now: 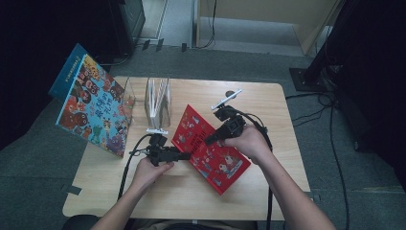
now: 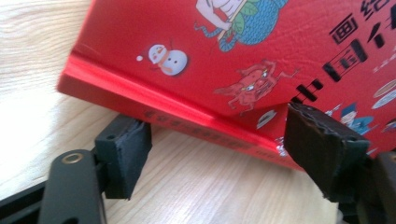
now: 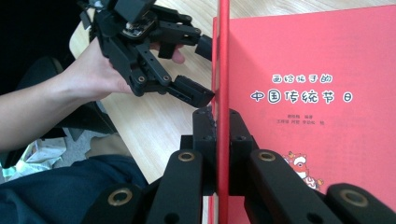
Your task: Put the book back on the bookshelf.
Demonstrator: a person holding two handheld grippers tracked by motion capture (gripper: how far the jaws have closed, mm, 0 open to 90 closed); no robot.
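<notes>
A red picture book [image 1: 218, 160] rests tilted on the wooden table [image 1: 268, 105], its spine edge low and facing my left gripper [image 1: 186, 155]. In the left gripper view the jaws stand wide apart, one on each side of the red book's [image 2: 233, 56] spine, and the pads [image 2: 123, 156] do not press on it. My right gripper [image 1: 207, 141] is shut on the book's thin edge. The right gripper view shows that gripper [image 3: 223, 128] clamping the red board edge-on, with the book's cover [image 3: 317, 93] to its right and the open left gripper [image 3: 208, 70] beyond.
A large colourful picture book [image 1: 93, 103] leans at the table's left edge. A clear book stand [image 1: 158, 98] with thin white books stands at the back middle. Cables trail from both grippers toward the table's front and right.
</notes>
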